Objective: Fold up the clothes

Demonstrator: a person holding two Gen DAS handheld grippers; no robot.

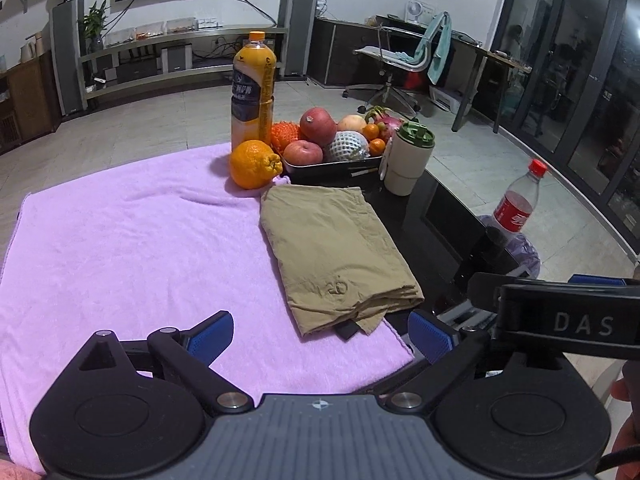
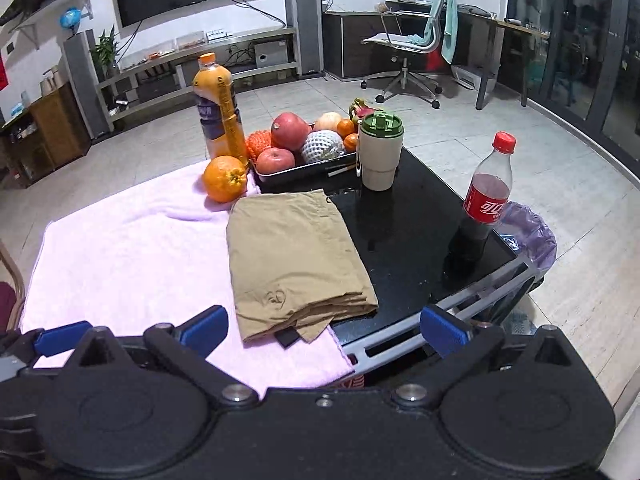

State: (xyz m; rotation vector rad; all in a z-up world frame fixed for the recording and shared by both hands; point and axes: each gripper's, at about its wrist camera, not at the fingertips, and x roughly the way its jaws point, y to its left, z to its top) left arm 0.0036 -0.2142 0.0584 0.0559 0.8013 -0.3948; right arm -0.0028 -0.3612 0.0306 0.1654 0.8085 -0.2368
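Observation:
A khaki garment (image 1: 336, 248) lies folded into a thick rectangle, half on the pink towel (image 1: 120, 248) and half on the black glass table (image 1: 444, 216). Its layered edge faces me, with a dark tag poking out underneath. My left gripper (image 1: 320, 338) is open just short of that edge, its blue pads either side and holding nothing. In the right wrist view the garment (image 2: 292, 256) lies straight ahead of my right gripper (image 2: 324, 331), which is open too and empty. One of the left gripper's fingers (image 2: 60, 338) shows at the lower left, over the towel (image 2: 120, 248).
Behind the garment stand a large orange (image 1: 254, 164), an orange juice bottle (image 1: 254, 92), a metal tray of fruit (image 1: 332, 166) and a cream cup with a green lid (image 1: 408, 158). A cola bottle (image 2: 486, 200) stands near the table's right edge, beside a bin with a purple bag (image 2: 532, 236).

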